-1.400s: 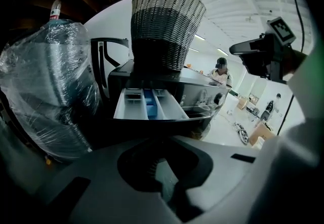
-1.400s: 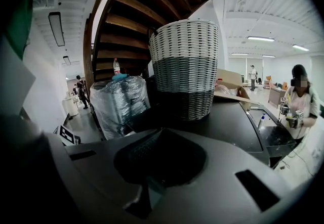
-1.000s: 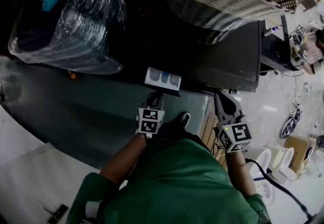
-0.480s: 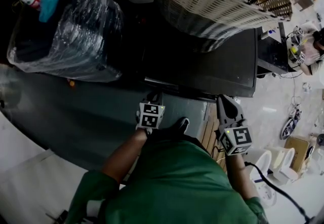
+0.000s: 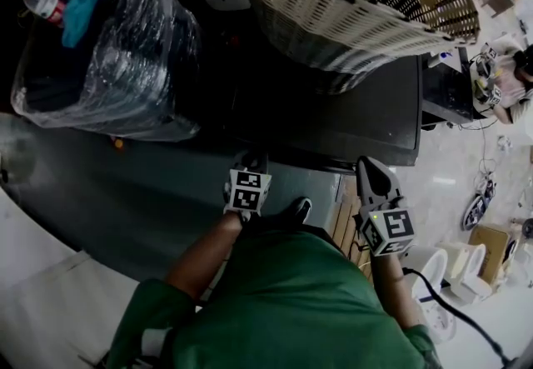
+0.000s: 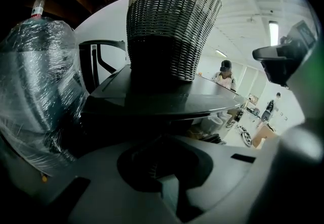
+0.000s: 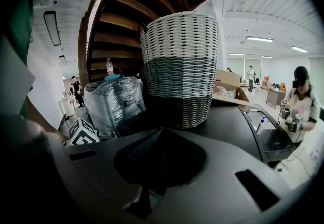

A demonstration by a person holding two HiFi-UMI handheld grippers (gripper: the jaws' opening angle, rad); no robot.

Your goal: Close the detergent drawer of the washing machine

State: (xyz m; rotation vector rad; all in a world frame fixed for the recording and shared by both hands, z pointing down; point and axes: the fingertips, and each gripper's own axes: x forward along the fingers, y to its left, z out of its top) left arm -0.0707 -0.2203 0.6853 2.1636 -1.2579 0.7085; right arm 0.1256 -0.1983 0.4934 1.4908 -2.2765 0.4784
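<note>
The washing machine (image 5: 366,109) has a dark top. A big woven basket (image 5: 350,1) stands on the back part of this top. A bundle wrapped in clear plastic (image 5: 108,51) stands beside the machine's left edge. The detergent drawer (image 5: 268,157) sits in the front face, near the front left corner, and does not stick out. My left claw (image 5: 255,161) is closed and empty, with its tip at the drawer. My right claw (image 5: 367,164) is also closed and empty, near the front right corner.
</note>
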